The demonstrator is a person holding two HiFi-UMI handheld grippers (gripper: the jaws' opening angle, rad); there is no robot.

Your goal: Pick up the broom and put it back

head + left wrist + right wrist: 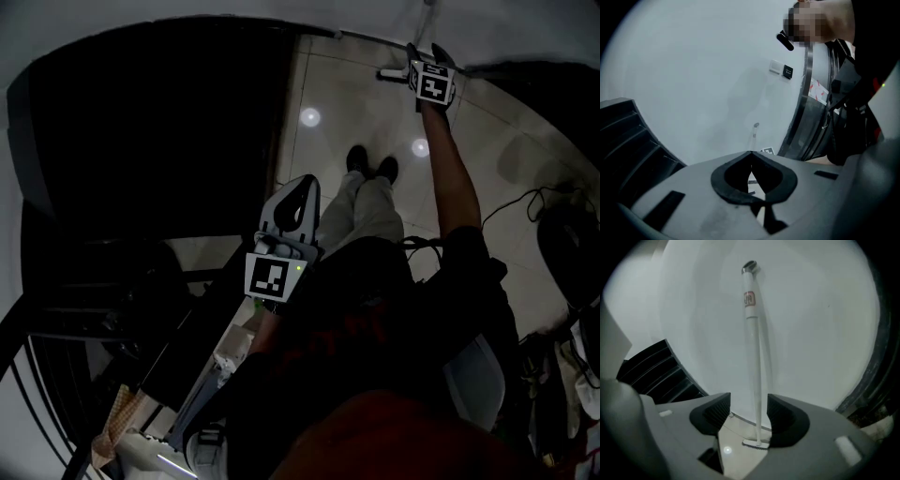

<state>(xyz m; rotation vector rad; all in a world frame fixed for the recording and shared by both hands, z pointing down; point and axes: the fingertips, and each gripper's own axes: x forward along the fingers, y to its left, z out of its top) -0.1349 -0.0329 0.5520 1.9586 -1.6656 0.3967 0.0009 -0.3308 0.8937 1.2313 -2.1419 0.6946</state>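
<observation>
The right arm is stretched straight out ahead of the person, well past the shoes. It carries the right gripper to the far edge of the floor, where the floor meets the white wall. The gripper tilts forward and down, and its marker cube faces up towards the head camera.

In the right gripper view its fingers stand released and wide apart. The broom shows in the gap between them, but neither pad touches it. The broom stands upright against the wall, with its handle top high up and its narrow head flat on the floor at the wall's foot. In the head view its head lies just to the left of the right gripper.

The left gripper is held close in by the body, over the left leg, and points forward and down. In its own view the left gripper has its fingers clenched tip to tip, with nothing between them.
</observation>
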